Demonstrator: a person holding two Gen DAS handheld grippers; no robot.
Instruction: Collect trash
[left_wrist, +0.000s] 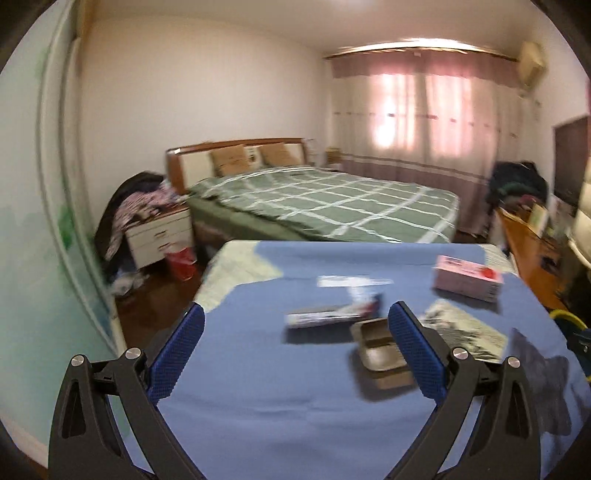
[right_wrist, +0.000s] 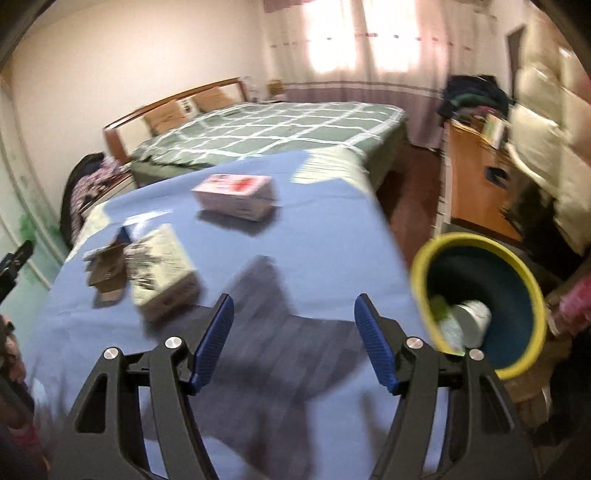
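Counting: pink box (right_wrist: 236, 197) 1 | bin (right_wrist: 532, 295) 1 | claws 2, both empty

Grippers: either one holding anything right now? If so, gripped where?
Nothing held. Left gripper and right gripper both stand open over the blue cloth, with nothing between the pads.

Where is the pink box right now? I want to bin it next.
The pink box lies at the far end of the blue tablecloth, beyond the grey-white box; in the left wrist view it sits far right, bed behind.
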